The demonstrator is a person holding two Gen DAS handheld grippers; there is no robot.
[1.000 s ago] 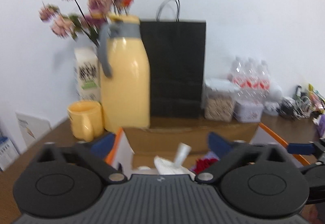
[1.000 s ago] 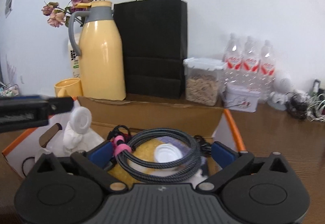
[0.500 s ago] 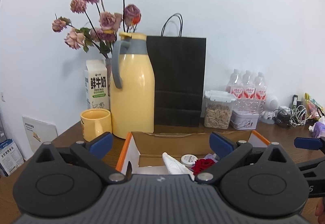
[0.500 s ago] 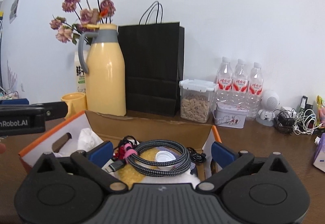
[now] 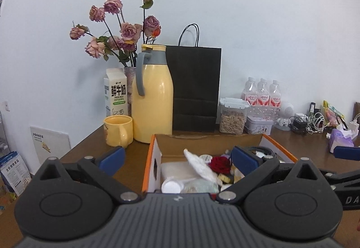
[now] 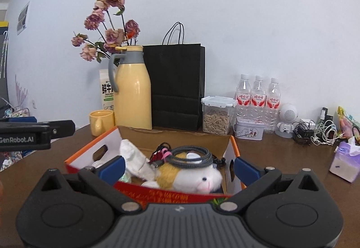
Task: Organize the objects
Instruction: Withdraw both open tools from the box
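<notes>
Both the left gripper [image 5: 177, 156] and right gripper [image 6: 178, 163] hover released and empty just before the filled cardboard box [image 6: 234, 146], its plush cat [image 6: 191, 174] and coiled cable [image 6: 191, 155] at twelve o'clock, so packing looks nearly finished, and the next move probably means reaching to two o'clock for the tissue pack [image 6: 344, 162].

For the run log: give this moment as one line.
left gripper: open, empty | right gripper: open, empty | cardboard box: holds plush toy, coiled cable | phase: above box

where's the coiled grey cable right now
In the right wrist view, the coiled grey cable lies inside the cardboard box, on top of the plush toy, centre frame.
</notes>
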